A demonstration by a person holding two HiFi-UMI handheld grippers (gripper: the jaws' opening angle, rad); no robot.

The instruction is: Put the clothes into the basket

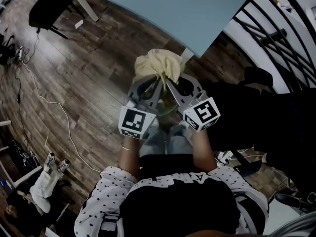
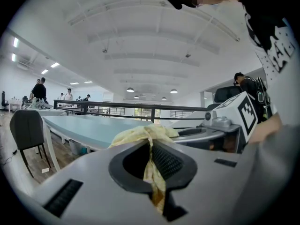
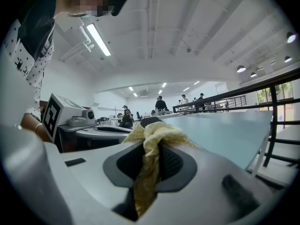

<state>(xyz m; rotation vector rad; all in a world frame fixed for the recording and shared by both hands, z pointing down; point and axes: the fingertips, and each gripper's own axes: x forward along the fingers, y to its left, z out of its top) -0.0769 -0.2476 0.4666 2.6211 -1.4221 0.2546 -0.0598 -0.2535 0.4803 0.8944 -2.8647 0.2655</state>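
The left gripper (image 2: 152, 146) is seen clamped on a pale yellow garment (image 1: 158, 63), a fold of the cloth being pinched flat between its ribbed pads. The right gripper (image 3: 152, 149) is likewise closed on the same garment, with a thicker bunch of fabric caught between its pads. In the head view the two sets of jaws are brought together at one point, and the cloth is gathered into a loose ball just beyond their tips. The garment is held clear of the floor, in front of the person's body and near the edge of the table (image 1: 197, 14), without touching it.

The task is judged to be only partly done: the garment has been picked up and is secured at both sides, but it has not been delivered. No basket is shown in any view, so its place cannot be told, and the carrying and the release are judged to be left. Whether other clothes remain to be gathered cannot be told either.

The floor (image 1: 89, 68) is laid with dark wooden planks, and a white cable (image 1: 54, 105) is trailed across it. The table top is pale blue-green and bare where it shows. A black chair (image 1: 47, 6) is set at its far corner, and a black railing (image 1: 276, 28) is seen at the right. A large white hall with a vaulted ceiling and strip lights is shown in the gripper views, where several people are seen standing far off
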